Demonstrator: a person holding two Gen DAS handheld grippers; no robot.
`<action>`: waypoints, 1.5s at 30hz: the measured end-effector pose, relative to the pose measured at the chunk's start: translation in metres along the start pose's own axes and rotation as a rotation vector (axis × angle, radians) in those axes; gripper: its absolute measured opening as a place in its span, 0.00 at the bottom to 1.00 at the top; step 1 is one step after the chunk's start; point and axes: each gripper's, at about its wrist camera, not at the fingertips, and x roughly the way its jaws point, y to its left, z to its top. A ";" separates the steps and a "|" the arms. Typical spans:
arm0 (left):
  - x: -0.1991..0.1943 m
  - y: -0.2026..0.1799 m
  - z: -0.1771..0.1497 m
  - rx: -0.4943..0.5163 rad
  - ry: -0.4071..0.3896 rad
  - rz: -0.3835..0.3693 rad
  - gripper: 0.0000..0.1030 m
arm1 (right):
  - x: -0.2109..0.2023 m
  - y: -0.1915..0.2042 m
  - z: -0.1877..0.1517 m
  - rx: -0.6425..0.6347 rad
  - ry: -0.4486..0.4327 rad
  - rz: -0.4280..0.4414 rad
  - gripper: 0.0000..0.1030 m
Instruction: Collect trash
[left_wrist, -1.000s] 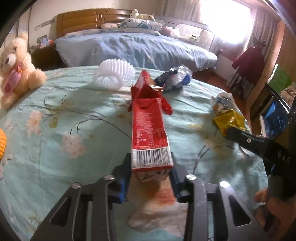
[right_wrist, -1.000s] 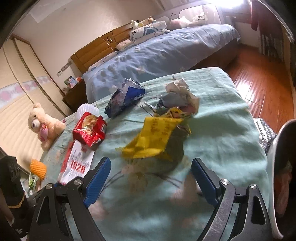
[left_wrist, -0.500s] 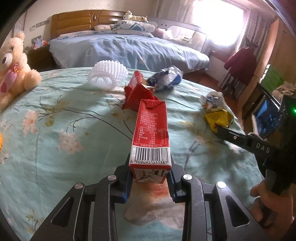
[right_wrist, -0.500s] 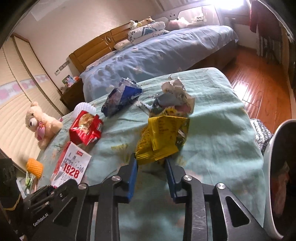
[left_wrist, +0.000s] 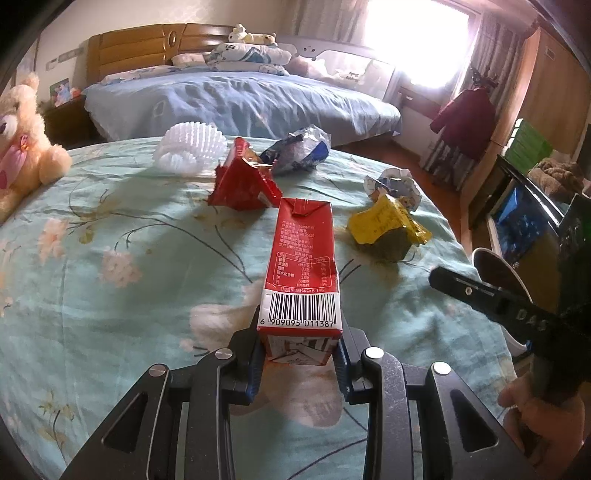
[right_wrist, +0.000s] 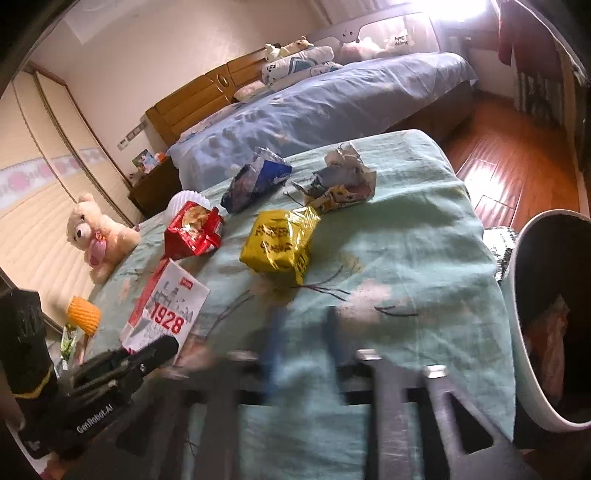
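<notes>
My left gripper (left_wrist: 300, 350) is shut on a red milk carton (left_wrist: 301, 266), lifted a little above the teal bedspread; the carton also shows in the right wrist view (right_wrist: 166, 306). My right gripper (right_wrist: 303, 339) is motion-blurred, its jaws close together with nothing between them, back from the yellow wrapper (right_wrist: 280, 243), which lies loose on the bed and also shows in the left wrist view (left_wrist: 386, 227). A red snack bag (left_wrist: 242, 181), a blue-silver bag (left_wrist: 299, 151), a crumpled wrapper (left_wrist: 393, 184) and a white foam net (left_wrist: 190, 149) lie further back.
A white bin (right_wrist: 535, 332) with trash inside stands by the bed's right edge. A teddy bear (left_wrist: 22, 144) sits at the left, an orange foam net (right_wrist: 83, 317) beside it. A second bed (left_wrist: 236, 99) and wooden floor (right_wrist: 517, 162) lie beyond.
My right gripper closed near the yellow wrapper, then drew back without it; the wrapper stays on the bed. My left gripper lifted the carton slightly and turned right.
</notes>
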 end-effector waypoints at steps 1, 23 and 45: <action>-0.001 0.001 0.000 -0.002 -0.002 0.002 0.29 | 0.001 0.001 0.002 0.007 -0.006 0.010 0.59; 0.000 0.008 0.004 -0.009 0.004 -0.025 0.29 | 0.038 0.008 0.024 0.028 -0.011 -0.027 0.27; 0.005 -0.084 0.002 0.167 0.020 -0.126 0.29 | -0.072 -0.061 -0.028 0.126 -0.103 -0.053 0.26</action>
